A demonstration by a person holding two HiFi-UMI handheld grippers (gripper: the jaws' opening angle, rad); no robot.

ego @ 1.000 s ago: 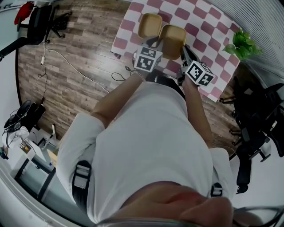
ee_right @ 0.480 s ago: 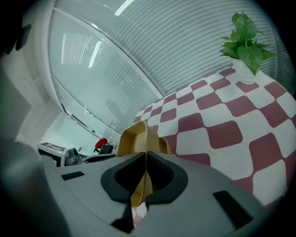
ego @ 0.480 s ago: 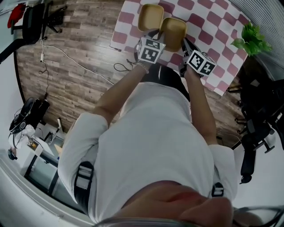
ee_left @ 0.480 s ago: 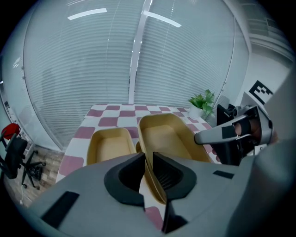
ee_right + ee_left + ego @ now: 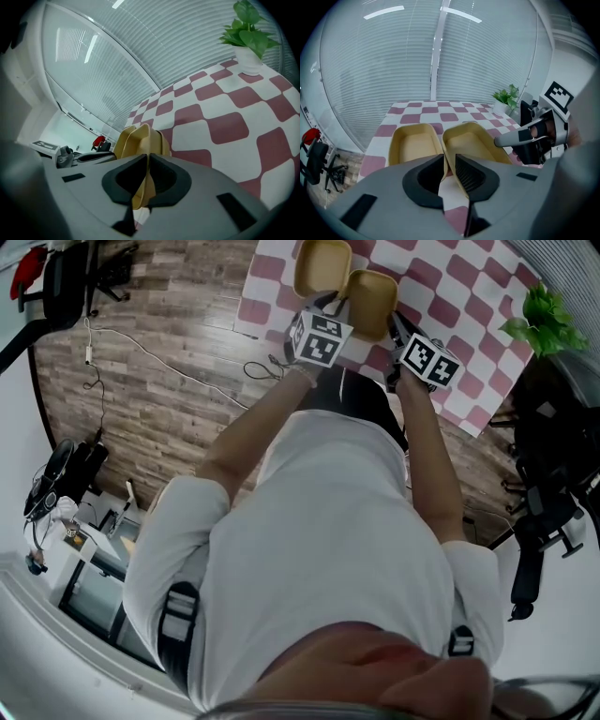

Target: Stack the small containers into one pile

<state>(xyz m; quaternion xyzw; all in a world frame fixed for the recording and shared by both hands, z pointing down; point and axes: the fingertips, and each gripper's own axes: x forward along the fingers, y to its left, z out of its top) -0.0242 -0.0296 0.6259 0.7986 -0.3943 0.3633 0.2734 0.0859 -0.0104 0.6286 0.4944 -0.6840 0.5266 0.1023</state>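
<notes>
Two tan, shallow containers lie side by side on the red-and-white checked table point(image 5: 450, 292). The far one point(image 5: 323, 266) point(image 5: 412, 146) rests flat with nothing on it. Both grippers hold the near one point(image 5: 372, 301) point(image 5: 474, 143). My left gripper point(image 5: 449, 171) point(image 5: 330, 315) is shut on its left rim. On the opposite rim my right gripper point(image 5: 146, 183) point(image 5: 398, 334) is shut, and there the container point(image 5: 140, 138) shows edge-on. The held container looks tilted, its edge close against the far one.
A potted green plant point(image 5: 544, 320) point(image 5: 248, 33) stands at the table's right corner. Black office chairs point(image 5: 553, 512) stand to the right of the table. A cable point(image 5: 141, 371) trails over the wooden floor on the left.
The head view has shifted, so table and grippers sit higher in the frame. Both grippers keep their hold, and the two containers stay side by side.
</notes>
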